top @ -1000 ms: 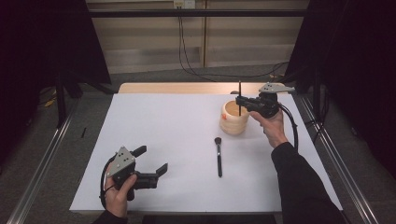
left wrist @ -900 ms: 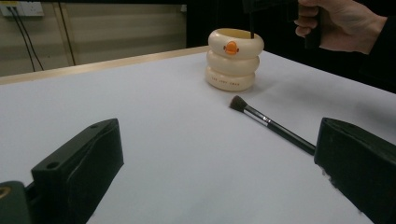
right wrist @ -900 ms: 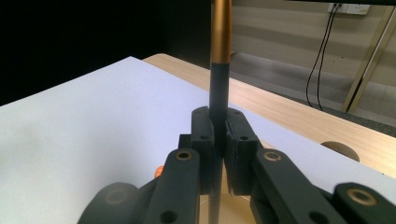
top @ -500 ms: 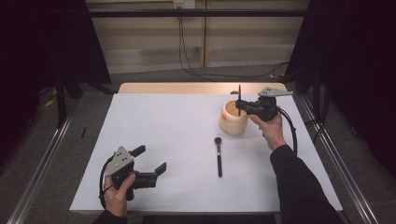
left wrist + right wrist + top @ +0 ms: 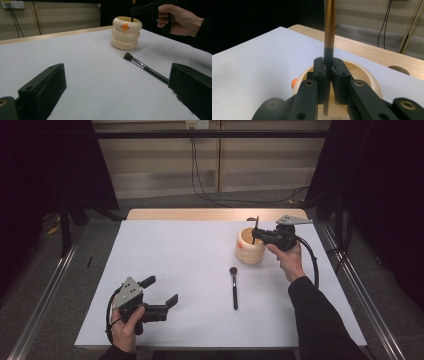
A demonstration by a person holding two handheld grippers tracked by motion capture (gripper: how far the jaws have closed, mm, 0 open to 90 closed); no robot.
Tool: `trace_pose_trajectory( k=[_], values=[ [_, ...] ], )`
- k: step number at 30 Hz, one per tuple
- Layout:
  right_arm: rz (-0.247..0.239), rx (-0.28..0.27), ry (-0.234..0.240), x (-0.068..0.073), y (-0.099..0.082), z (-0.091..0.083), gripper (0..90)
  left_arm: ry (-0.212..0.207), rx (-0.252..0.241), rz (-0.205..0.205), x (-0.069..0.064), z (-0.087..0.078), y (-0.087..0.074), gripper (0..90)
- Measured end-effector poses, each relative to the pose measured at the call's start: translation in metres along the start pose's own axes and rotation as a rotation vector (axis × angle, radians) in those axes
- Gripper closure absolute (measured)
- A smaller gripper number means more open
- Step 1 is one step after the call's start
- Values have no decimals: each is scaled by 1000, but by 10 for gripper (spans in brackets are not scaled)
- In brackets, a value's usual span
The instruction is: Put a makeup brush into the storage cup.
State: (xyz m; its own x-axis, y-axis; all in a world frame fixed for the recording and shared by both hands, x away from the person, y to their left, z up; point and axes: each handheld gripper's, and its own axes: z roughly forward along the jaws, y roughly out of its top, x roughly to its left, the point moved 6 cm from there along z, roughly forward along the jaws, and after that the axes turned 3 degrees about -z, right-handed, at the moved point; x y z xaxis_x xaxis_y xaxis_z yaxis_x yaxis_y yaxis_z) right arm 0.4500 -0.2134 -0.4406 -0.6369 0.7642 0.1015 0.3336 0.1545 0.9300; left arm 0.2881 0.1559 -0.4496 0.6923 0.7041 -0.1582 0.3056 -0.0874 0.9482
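1. Right gripper (image 5: 256, 236) clamps an upright brush (image 5: 329, 37) (gold-handled) over the cup (image 5: 249, 248); its lower end seems inside.
2. Left gripper (image 5: 162, 292) gapes, holding nothing, near the table (image 5: 165, 245) corner.
3. Another brush (image 5: 233, 287) lies flat beside the cup.

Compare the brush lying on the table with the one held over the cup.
The brush on the table lies flat and untouched; the held brush stands upright in the right gripper, its lower end inside the cream cup. The lying one shows a black handle and dark bristles; the held one shows a gold section above black. Both are slim.
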Motion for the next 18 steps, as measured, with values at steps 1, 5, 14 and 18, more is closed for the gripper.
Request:
trace_pose_trajectory(
  k=[1, 5, 14, 18],
  values=[
    [-5, 4, -2, 0, 0, 0, 806, 0, 0, 0, 0, 0, 0, 15],
    [-4, -4, -8, -2, 1, -2, 761, 5, 1, 0, 0, 0, 0, 15],
    [8, -12, -26, -4, 3, -4, 512, -2, 1, 2, 0, 0, 0, 15],
    [15, -15, -27, -4, 4, -5, 310, -3, -3, -1, 0, 0, 0, 16]
  ],
)
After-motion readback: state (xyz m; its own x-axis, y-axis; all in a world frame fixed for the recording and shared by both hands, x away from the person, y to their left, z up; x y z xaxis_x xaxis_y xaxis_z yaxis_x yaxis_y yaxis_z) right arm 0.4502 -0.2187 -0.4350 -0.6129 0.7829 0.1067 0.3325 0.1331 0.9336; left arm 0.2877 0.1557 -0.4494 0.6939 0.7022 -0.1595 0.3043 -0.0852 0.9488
